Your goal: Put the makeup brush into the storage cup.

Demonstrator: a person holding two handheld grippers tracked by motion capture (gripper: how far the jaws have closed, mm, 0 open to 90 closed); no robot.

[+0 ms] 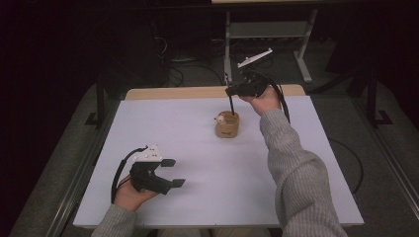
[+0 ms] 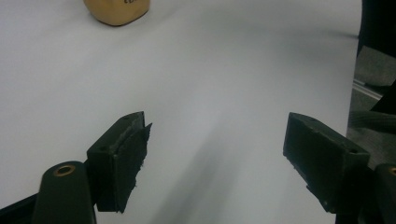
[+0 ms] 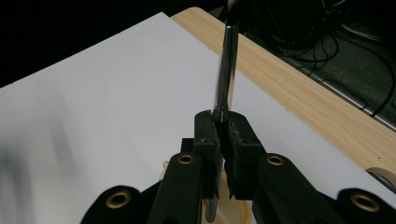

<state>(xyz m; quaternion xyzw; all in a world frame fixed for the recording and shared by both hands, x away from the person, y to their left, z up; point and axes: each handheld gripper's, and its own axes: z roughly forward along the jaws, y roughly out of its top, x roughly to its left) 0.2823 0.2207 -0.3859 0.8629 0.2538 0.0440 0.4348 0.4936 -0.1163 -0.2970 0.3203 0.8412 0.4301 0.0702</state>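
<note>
A small tan wooden cup [image 1: 227, 125] stands near the middle of the white table [image 1: 197, 148], with a pale object at its rim. My right gripper [image 1: 231, 91] hovers just above it, shut on a thin dark metal rod [image 1: 230, 104] whose lower end reaches into the cup. In the right gripper view the rod [image 3: 225, 70] sticks up from the closed jaws [image 3: 222, 122], and the cup's rim [image 3: 233, 210] shows below them. My left gripper [image 1: 174, 173] rests open at the front left, empty. Its view shows both pads [image 2: 122, 156] wide apart and the cup [image 2: 116, 11] far off.
A strip of bare wooden tabletop [image 1: 197, 92] runs along the far edge behind the white sheet. Beyond it lie cables [image 1: 188, 69] and a metal frame [image 1: 267, 34] on the dark floor. The sleeve of the right arm [image 1: 296, 173] crosses the table's right side.
</note>
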